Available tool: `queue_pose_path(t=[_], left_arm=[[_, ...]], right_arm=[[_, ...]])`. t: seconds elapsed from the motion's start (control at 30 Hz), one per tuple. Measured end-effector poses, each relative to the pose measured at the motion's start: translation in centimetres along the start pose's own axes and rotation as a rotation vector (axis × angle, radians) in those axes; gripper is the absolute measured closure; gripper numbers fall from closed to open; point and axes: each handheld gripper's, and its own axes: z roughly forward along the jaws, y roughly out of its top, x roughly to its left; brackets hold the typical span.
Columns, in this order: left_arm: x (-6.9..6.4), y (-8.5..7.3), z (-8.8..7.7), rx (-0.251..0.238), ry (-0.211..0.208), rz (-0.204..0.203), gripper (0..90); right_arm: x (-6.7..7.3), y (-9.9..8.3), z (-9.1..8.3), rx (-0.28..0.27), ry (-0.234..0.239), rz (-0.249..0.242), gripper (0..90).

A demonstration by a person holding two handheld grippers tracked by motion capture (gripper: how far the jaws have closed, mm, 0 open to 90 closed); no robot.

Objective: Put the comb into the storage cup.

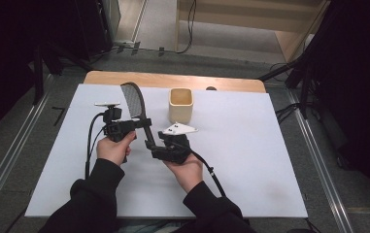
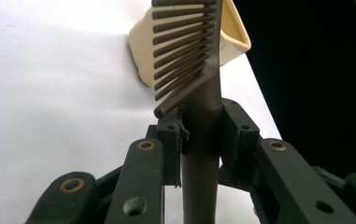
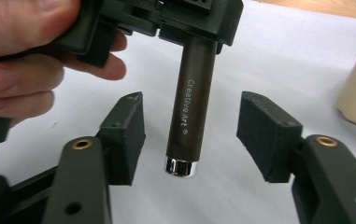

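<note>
One comb (image 1: 135,102), one cup (image 1: 180,104), two grippers.

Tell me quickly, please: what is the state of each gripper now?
Left gripper: closed on the comb, at its handle.
Right gripper: open, the comb handle between its pads, untouched.

Dark brown comb (image 1: 135,102) with chrome-capped handle, upright above the table

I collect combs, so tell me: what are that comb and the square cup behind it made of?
Comb: probably matte dark-brown plastic, with evenly moulded teeth; its handle end carries a shiny, metal-looking cap. Cup: smooth pale cream, plastic or perhaps light wood; I cannot tell which.
</note>
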Motion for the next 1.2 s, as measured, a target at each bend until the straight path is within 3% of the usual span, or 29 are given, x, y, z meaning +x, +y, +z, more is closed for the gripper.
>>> queue_pose_path(t=[0.3,0.6,0.67,0.87,1.2], left_arm=[[0.0,0.0,-0.1,0.010,0.017,0.035,72.5],[0.0,0.0,-0.2,0.013,0.043,0.082,72.5],[0.0,0.0,-0.2,0.015,0.045,0.089,72.5],[0.0,-0.1,-0.1,0.023,0.048,0.097,72.5],[0.0,-0.1,0.0,0.029,0.048,0.108,72.5]], right_arm=[[-0.5,0.0,-0.6,0.028,0.051,-0.033,35.0],[-1.7,-0.4,-1.5,0.033,0.107,-0.019,30.2],[-1.9,-0.5,-1.8,0.032,0.128,-0.046,28.7],[-2.5,-0.6,-2.5,0.043,0.147,-0.038,28.6],[-3.3,-1.3,-3.6,0.056,0.150,-0.076,26.5]])
